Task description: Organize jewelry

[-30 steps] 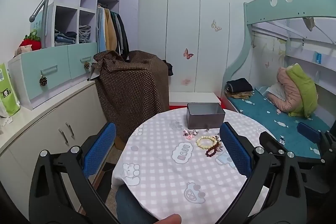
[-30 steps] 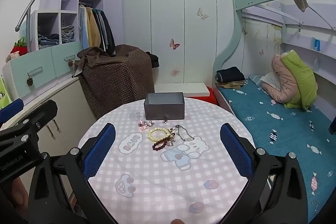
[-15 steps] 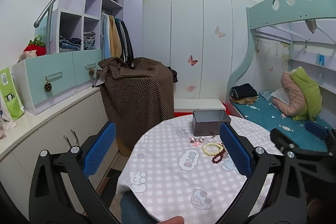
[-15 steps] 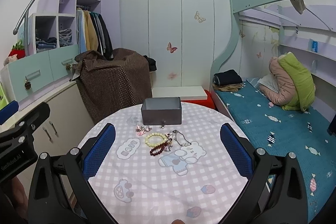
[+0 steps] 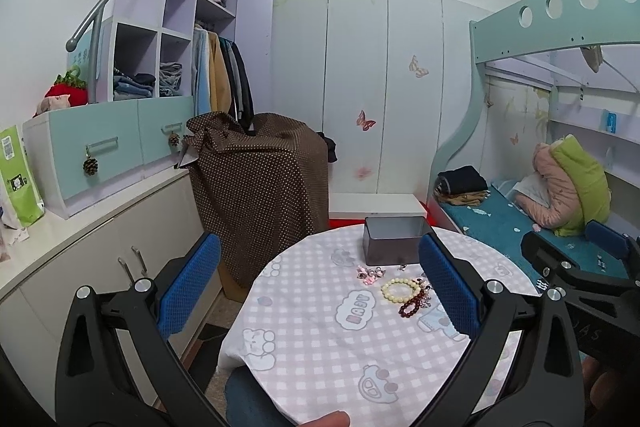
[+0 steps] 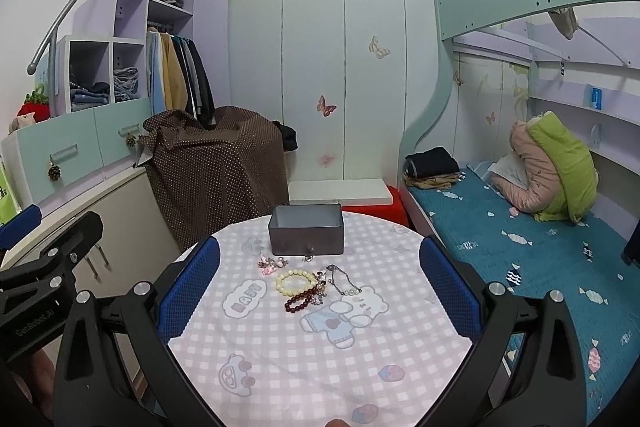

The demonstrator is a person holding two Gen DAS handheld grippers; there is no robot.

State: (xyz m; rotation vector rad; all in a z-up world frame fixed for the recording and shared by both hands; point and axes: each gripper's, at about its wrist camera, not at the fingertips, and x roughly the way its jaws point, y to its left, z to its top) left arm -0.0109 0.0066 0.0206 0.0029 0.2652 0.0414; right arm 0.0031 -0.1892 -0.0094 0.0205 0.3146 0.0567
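An open grey metal box (image 6: 306, 230) stands at the far side of a round table (image 6: 400, 347) with a pink checked cloth. In front of it lie a cream bead bracelet (image 6: 295, 280), a dark red bead bracelet (image 6: 301, 300), a silver chain with pearls (image 6: 343, 283) and small pink trinkets (image 6: 269, 264). The box (image 5: 394, 240) and both bracelets (image 5: 396, 290) also show in the left wrist view. My left gripper (image 5: 318, 295) and right gripper (image 6: 319, 297) are both open and empty, held above the near side of the table.
A brown dotted cloth covers a bulky object (image 6: 218, 171) behind the table. White cabinets (image 5: 100, 267) run along the left. A bunk bed with a teal mattress (image 6: 532, 251) stands at the right, with folded clothes (image 6: 434, 167) and a pink and green jacket (image 6: 552, 171).
Both grippers have tilted upward and drawn back a little, so the table and jewelry sit lower in both views. Nothing was taken hold of.
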